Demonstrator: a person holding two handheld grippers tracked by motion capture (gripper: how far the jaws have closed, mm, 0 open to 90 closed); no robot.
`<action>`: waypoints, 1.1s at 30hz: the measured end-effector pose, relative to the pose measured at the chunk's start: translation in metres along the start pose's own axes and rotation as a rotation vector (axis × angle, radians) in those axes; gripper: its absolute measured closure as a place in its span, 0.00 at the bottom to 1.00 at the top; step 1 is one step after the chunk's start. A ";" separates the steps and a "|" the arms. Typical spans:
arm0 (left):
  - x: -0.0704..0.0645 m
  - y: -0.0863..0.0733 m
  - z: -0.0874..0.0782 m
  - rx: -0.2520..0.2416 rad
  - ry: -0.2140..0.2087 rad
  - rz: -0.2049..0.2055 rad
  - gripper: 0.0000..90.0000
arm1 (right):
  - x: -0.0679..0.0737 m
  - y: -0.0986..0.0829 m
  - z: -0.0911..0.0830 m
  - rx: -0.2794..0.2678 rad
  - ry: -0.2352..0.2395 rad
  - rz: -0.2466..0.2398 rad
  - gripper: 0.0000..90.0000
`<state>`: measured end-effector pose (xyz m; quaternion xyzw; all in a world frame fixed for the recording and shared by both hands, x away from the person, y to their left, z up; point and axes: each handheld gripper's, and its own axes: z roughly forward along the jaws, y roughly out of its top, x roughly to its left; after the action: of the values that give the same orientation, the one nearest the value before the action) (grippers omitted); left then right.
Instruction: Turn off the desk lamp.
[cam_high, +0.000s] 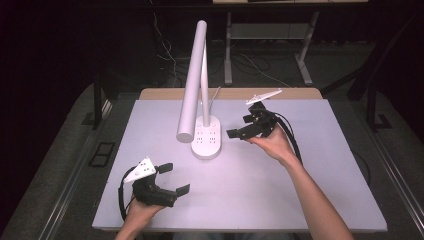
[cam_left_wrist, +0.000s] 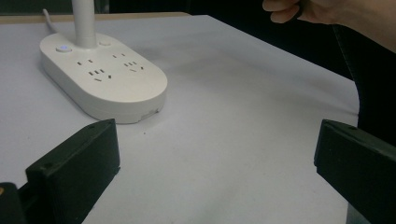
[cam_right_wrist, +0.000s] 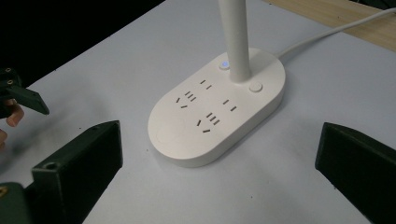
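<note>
The left gripper (cam_high: 172, 177) is black, with 2 blocky, flat-faced jaws, a grey three-cornered plate on top and a black cable looping from its rear. Each jaw block carries a small round hole near its base in the left gripper view. The right gripper (cam_high: 239, 126) is black too, with its own pale plate and a thick black cable. Both forearms are bare, without sleeves.

Grey table (cam_high: 260, 195), wooden strip (cam_high: 160, 94) behind; perhaps loose cables (cam_high: 167, 55) beyond.
</note>
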<state>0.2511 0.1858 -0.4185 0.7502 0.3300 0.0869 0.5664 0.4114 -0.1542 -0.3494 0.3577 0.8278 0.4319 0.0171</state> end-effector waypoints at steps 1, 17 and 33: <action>0.000 0.000 0.000 0.000 0.000 0.000 0.00 | -0.001 0.003 0.004 0.004 -0.001 -0.006 0.01; 0.001 0.000 -0.001 -0.003 -0.001 0.002 0.00 | -0.011 0.021 0.035 -0.020 -0.017 -0.013 0.17; 0.002 0.000 -0.002 -0.009 0.001 -0.002 0.00 | -0.026 0.032 0.050 -0.021 0.001 0.011 0.68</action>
<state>0.2515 0.1884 -0.4181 0.7474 0.3305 0.0881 0.5696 0.4661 -0.1231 -0.3646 0.3619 0.8212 0.4409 0.0181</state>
